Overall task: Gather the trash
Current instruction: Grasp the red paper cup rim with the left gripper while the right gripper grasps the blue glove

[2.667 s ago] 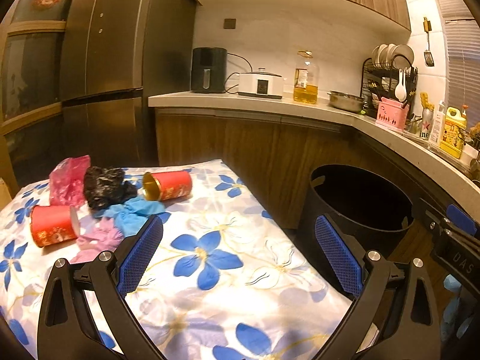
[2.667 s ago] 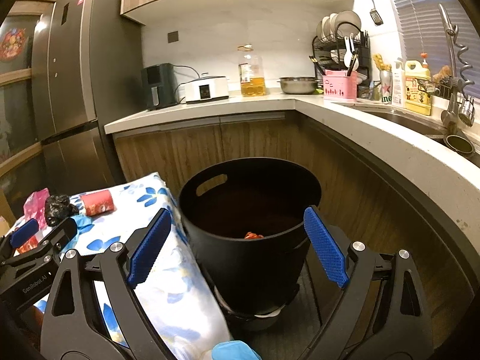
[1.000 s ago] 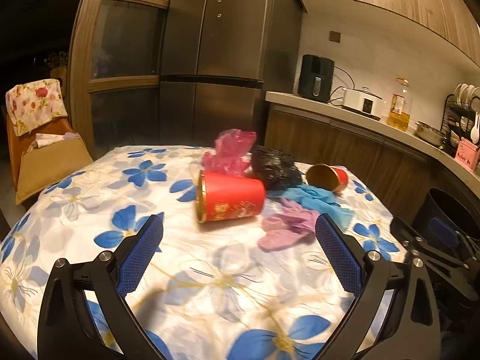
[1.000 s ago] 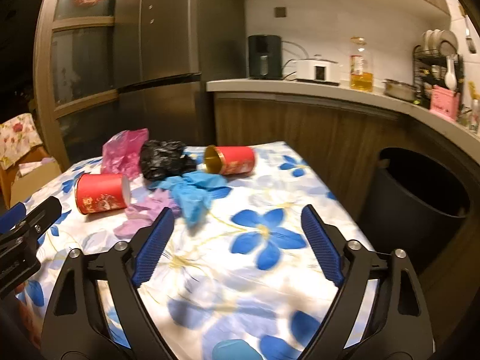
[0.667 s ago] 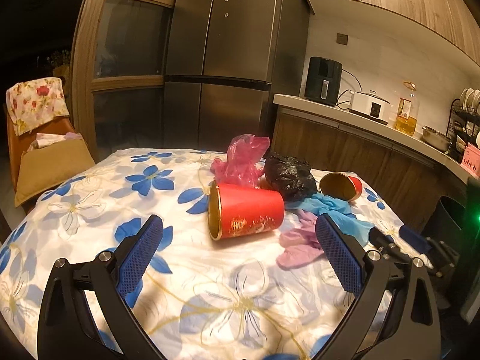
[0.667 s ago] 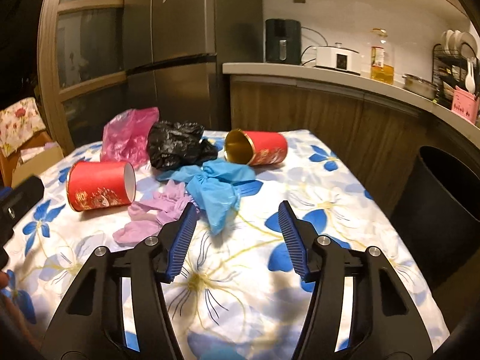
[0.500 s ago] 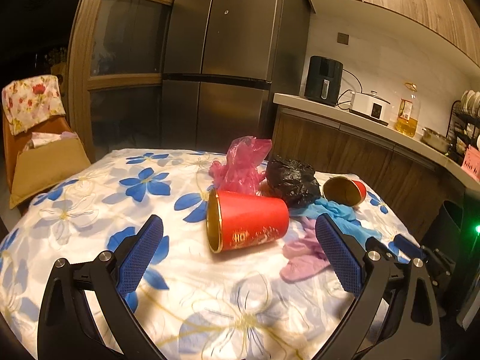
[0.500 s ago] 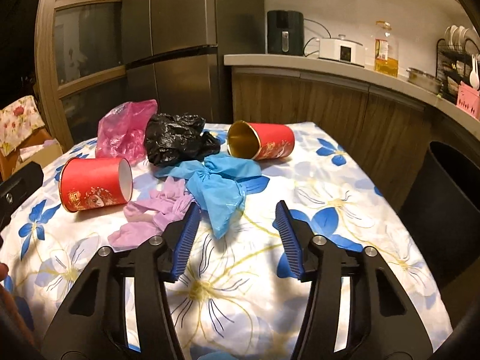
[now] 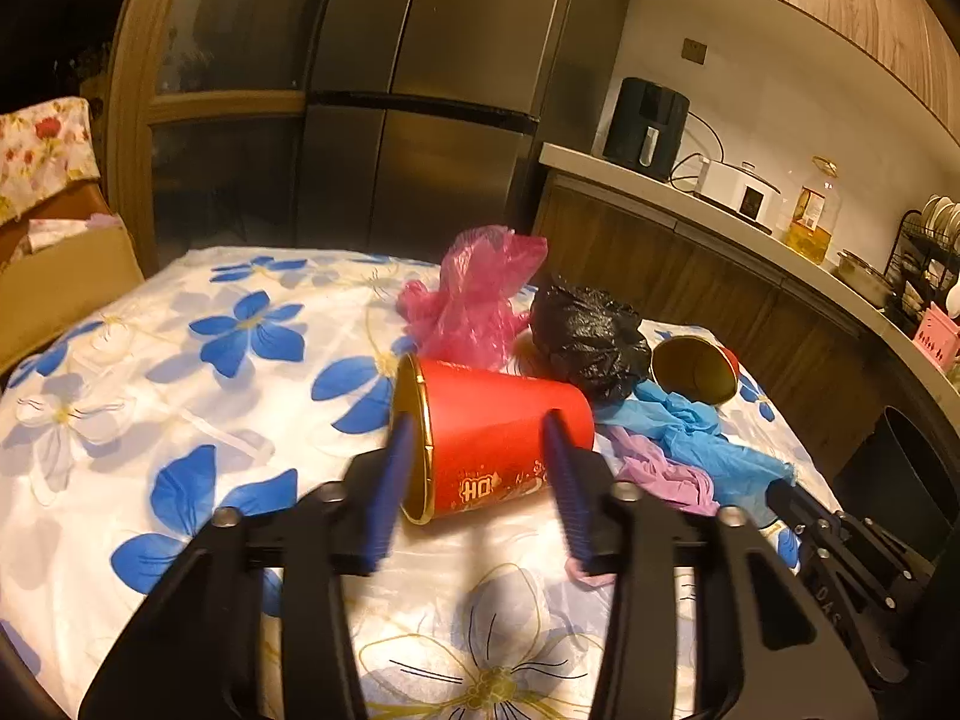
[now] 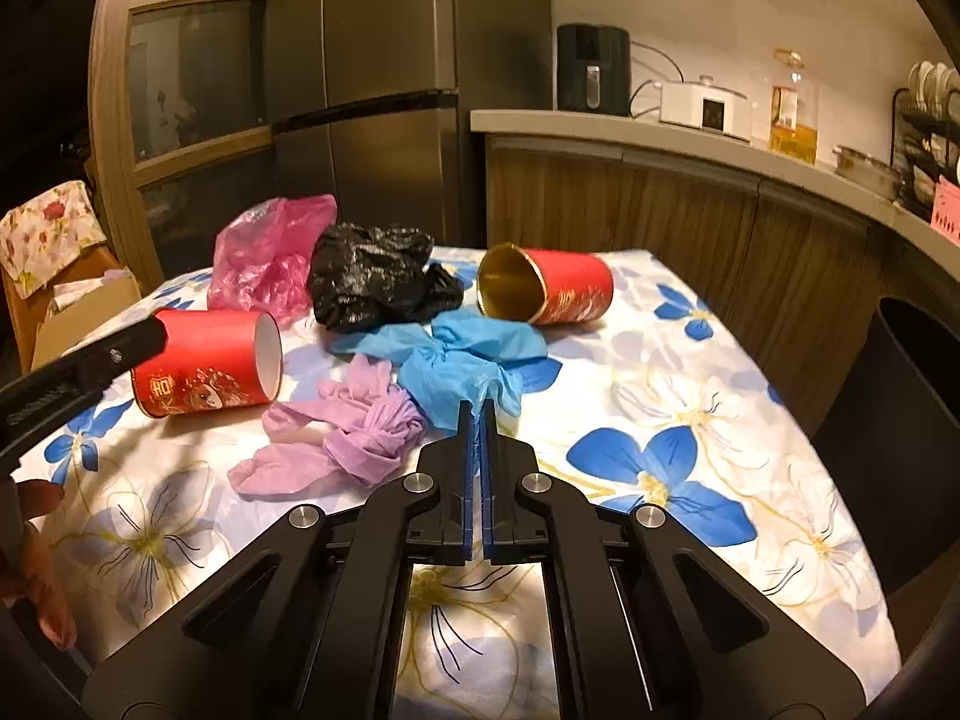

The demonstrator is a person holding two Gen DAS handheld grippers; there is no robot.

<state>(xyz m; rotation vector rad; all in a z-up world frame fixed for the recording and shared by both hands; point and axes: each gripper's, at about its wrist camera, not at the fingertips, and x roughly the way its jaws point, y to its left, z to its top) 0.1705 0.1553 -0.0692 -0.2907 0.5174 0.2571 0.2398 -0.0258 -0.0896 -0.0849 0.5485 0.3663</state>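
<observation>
Left tongs (image 9: 480, 456) closing around a glossy red paper cup (image 9: 492, 444); right tongs (image 10: 478, 414) pinch the crinkled blue glove (image 10: 456, 360).

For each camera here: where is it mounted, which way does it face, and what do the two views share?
Left wrist: on the left hand-held gripper, facing the near red cup between its closing jaws.
Right wrist: on the right hand-held gripper, shut on the blue glove; fingers show at left.
Shared: both cups, gloves, bags, fridge.
</observation>
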